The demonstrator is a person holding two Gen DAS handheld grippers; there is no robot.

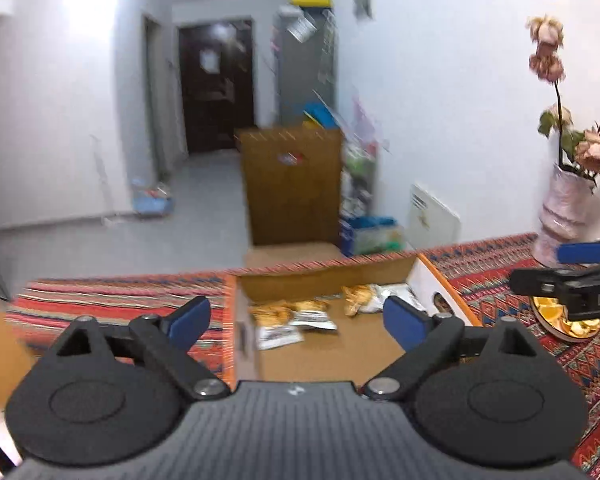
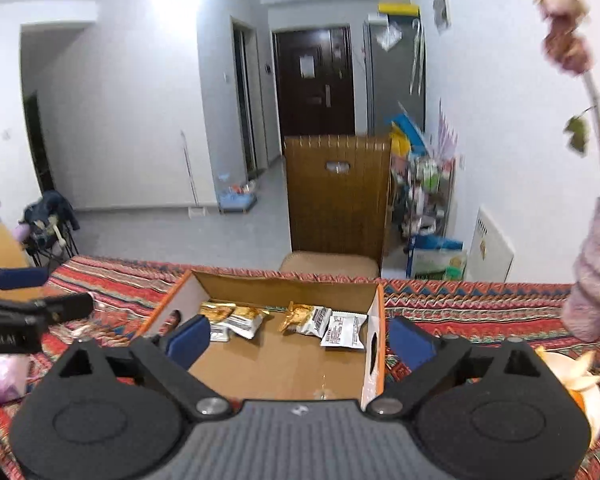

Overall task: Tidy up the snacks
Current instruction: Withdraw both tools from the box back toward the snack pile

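An open cardboard box (image 2: 278, 364) with orange-edged white sides sits on the patterned cloth; it also shows in the left wrist view (image 1: 332, 344). Several gold-and-white snack packets (image 2: 236, 320) lie along its far side, another pair (image 2: 324, 322) to their right; they show blurred in the left wrist view (image 1: 296, 318). My left gripper (image 1: 298, 318) is open and empty, above the box's left near part. My right gripper (image 2: 300, 338) is open and empty, above the box's near edge. Each gripper shows at the edge of the other's view.
A pink vase with dried flowers (image 1: 564, 208) stands at the table's back right. A plate with orange slices (image 1: 560, 316) lies right of the box. A pale wrapper (image 2: 2, 378) lies left of the box. A wooden chair (image 2: 336, 196) stands behind the table.
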